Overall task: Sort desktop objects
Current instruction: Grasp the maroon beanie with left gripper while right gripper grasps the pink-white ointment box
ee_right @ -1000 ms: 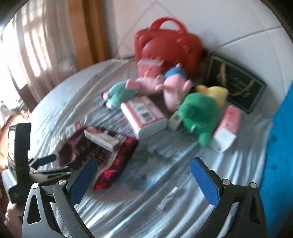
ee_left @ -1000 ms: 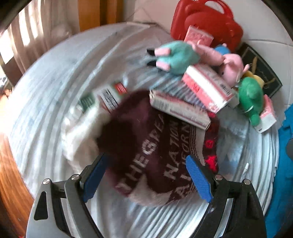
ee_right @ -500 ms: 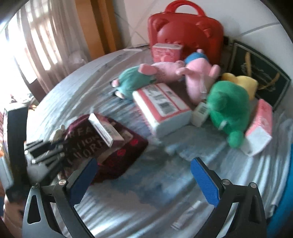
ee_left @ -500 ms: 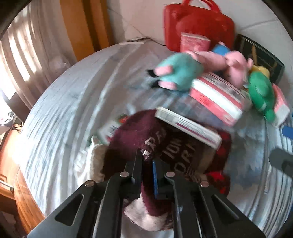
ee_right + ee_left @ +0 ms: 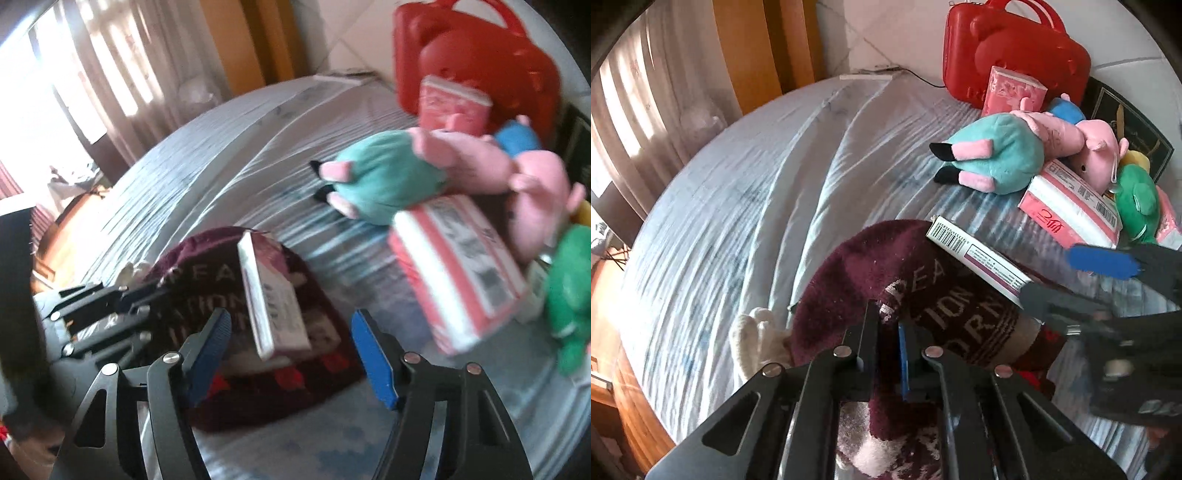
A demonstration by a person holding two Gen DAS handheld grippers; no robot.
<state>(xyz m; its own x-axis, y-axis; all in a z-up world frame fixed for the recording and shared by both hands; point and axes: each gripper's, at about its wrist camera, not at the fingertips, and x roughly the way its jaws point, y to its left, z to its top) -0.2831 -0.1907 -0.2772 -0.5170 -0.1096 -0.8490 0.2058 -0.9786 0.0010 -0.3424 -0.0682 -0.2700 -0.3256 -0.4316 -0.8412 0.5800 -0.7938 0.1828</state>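
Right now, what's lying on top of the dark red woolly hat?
A small white box rests on the dark red hat, with the right gripper straddling it. A cream glove peeks out beside the hat; underneath is hidden.

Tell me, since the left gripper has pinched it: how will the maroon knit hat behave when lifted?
Probably floppy: the maroon knit hat is soft and bunches in the left gripper. It likely sags, so the small box lying on it may slide off.

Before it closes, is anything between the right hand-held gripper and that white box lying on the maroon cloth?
Nothing visible: the right hand-held gripper has been closing, its pads flanking the white box's near end atop the maroon cloth.
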